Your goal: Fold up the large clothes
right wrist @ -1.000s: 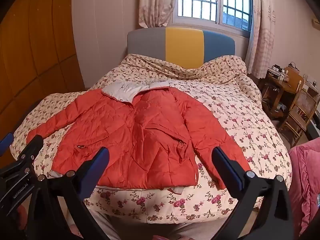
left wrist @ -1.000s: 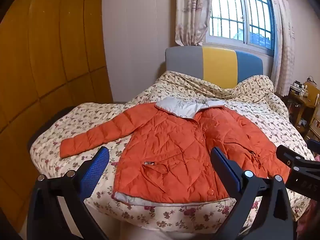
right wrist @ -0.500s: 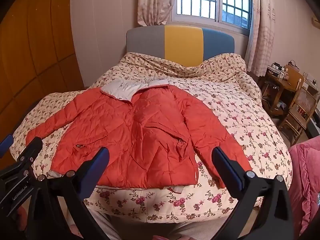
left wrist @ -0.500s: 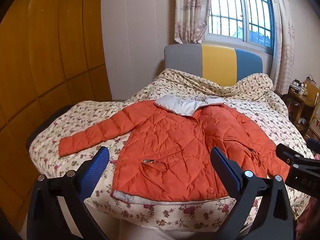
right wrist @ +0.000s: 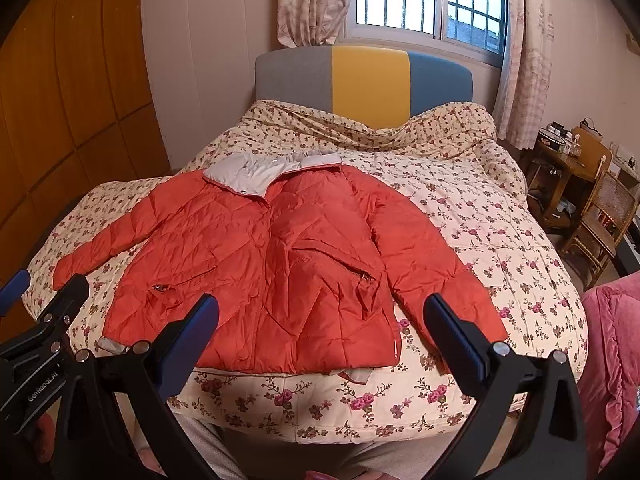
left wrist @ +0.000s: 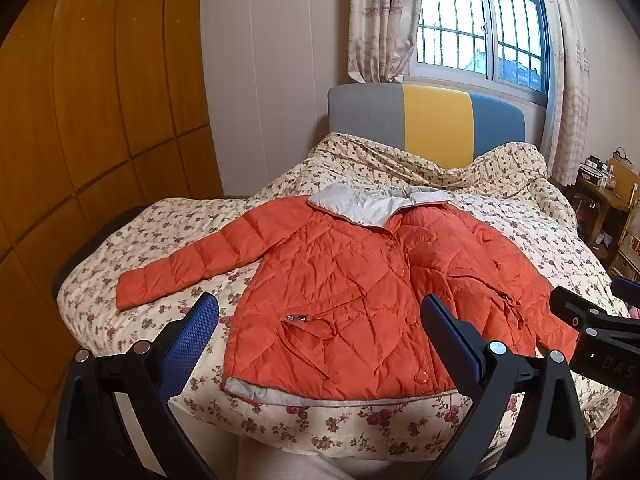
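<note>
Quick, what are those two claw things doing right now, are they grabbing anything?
Left gripper: open, holding nothing, above the orange jacket.
Right gripper: open, holding nothing.

Air above bed (right wrist: 500, 248) open. Jacket (right wrist: 280, 252) lies flat on the quilt; bare quilt right of it. Wardrobe (left wrist: 100, 120) close on left; desk (right wrist: 560, 164) and chair (right wrist: 604, 220) crowd right.

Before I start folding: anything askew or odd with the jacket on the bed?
Mostly fine: the orange jacket lies flat, front up. Its sleeves are uneven, one spread wide, the other angled down beside the body. Grey lining peeks out at the hem.
</note>
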The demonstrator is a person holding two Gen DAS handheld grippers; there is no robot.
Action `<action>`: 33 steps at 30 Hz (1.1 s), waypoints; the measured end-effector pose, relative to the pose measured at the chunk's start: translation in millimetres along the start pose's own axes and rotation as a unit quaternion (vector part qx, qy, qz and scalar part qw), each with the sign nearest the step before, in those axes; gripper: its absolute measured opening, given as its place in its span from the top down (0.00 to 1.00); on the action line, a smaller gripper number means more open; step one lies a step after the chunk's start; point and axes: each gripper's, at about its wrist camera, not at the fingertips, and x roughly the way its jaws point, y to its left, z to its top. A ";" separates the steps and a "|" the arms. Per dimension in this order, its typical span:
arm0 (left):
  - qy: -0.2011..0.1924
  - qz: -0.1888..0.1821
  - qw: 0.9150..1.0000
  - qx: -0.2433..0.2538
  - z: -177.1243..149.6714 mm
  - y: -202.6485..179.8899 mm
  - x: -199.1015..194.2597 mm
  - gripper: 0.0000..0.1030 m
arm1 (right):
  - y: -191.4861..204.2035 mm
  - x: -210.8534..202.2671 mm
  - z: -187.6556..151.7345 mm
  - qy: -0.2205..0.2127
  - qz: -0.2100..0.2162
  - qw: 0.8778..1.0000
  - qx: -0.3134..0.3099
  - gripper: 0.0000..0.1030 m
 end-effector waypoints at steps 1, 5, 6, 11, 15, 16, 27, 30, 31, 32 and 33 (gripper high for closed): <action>0.000 -0.001 1.000 0.000 -0.3 0.0 0.4 0.03 | -0.3 0.3 0.1 0.000 0.000 1.000 0.000 0.02; 0.003 -0.003 1.000 0.000 -1.0 0.3 0.8 0.03 | -0.7 0.4 -0.5 0.002 0.002 1.000 -0.001 0.02; 0.004 -0.004 1.000 -0.001 0.0 1.0 1.5 0.03 | -0.2 0.5 -0.4 0.002 0.001 1.000 -0.002 0.02; 0.004 -0.003 1.000 0.000 -0.9 1.9 2.3 0.03 | 0.2 0.8 -0.5 0.003 0.001 1.000 -0.003 0.02; 0.005 -0.001 1.000 0.002 -1.6 1.0 2.9 0.03 | 1.3 1.8 0.4 0.006 0.002 1.000 -0.003 0.02; 0.006 -0.001 1.000 0.002 -1.3 1.1 3.2 0.03 | 1.2 2.4 0.2 0.008 0.005 1.000 -0.002 0.02; 0.013 -0.003 1.000 0.005 -2.5 -0.8 5.2 0.03 | 1.9 5.1 -0.1 0.012 0.006 1.000 -0.001 0.02; 0.014 -0.004 1.000 0.006 -3.5 -1.6 4.8 0.03 | 0.8 5.4 0.3 0.014 0.008 1.000 -0.001 0.02; 0.013 -0.004 1.000 0.005 -3.1 -1.8 4.5 0.03 | 0.7 5.6 0.2 0.014 0.008 1.000 -0.001 0.02; 0.014 -0.004 1.000 0.005 -3.4 -1.9 4.5 0.03 | 0.8 6.0 -0.3 0.015 0.007 1.000 -0.001 0.02; 0.015 -0.003 1.000 0.007 -2.9 -2.2 4.7 0.03 | 0.7 6.5 -0.3 0.016 0.007 1.000 -0.001 0.02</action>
